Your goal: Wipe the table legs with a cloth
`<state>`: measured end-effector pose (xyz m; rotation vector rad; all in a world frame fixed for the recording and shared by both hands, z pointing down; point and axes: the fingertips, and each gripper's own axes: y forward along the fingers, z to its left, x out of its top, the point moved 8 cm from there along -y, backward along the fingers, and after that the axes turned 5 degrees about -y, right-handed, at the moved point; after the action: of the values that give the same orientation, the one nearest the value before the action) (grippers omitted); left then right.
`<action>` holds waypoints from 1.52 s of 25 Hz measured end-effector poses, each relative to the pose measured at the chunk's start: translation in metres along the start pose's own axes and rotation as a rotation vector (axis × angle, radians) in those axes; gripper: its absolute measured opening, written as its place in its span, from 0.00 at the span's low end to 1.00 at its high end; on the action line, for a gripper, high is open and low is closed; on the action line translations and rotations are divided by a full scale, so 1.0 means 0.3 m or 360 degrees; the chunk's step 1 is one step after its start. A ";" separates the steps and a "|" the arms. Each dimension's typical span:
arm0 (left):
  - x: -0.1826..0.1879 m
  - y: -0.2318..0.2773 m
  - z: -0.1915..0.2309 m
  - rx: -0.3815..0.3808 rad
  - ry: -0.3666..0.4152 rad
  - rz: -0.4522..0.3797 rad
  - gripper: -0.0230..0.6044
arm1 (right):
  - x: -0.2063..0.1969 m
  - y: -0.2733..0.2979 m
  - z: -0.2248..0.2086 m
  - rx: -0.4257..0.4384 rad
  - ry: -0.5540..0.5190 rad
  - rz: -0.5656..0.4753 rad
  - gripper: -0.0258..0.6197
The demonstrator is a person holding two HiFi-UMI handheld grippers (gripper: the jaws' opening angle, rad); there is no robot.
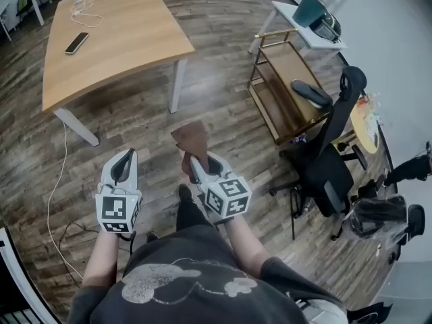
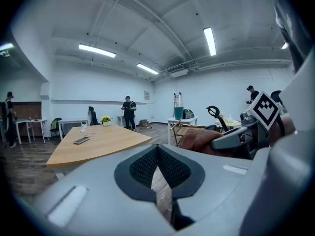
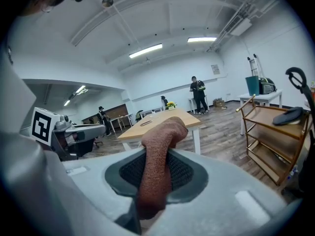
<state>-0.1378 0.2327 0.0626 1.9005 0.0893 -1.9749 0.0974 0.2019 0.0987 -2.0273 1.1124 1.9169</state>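
Cloth (image 3: 156,166) in my R gripper (image 1: 202,166) is rust-brown w/ a nubby weave. R and L gripper (image 1: 123,166) are both pale grey w/ black mesh pads (image 3: 187,173) and white cubes (image 1: 228,196) w/ black square markers. Table (image 1: 121,46) is light wood on white legs (image 1: 177,86); floor (image 1: 135,123) is grey-brown planks, chair (image 1: 329,171) black, cart (image 1: 280,90) gold w/ brown shelves.

Rough woven cloth (image 3: 160,146), smooth matt wooden tabletop (image 1: 115,39)
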 end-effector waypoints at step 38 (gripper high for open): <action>-0.144 0.831 0.307 0.0078 -0.0151 0.0056 0.07 | -0.015 0.842 -0.465 0.0080 -0.0115 0.0341 0.17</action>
<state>-0.1443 -0.0152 0.1676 1.8221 -0.0187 -2.0576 0.0624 -0.0560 0.2234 -1.8638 1.3939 2.0179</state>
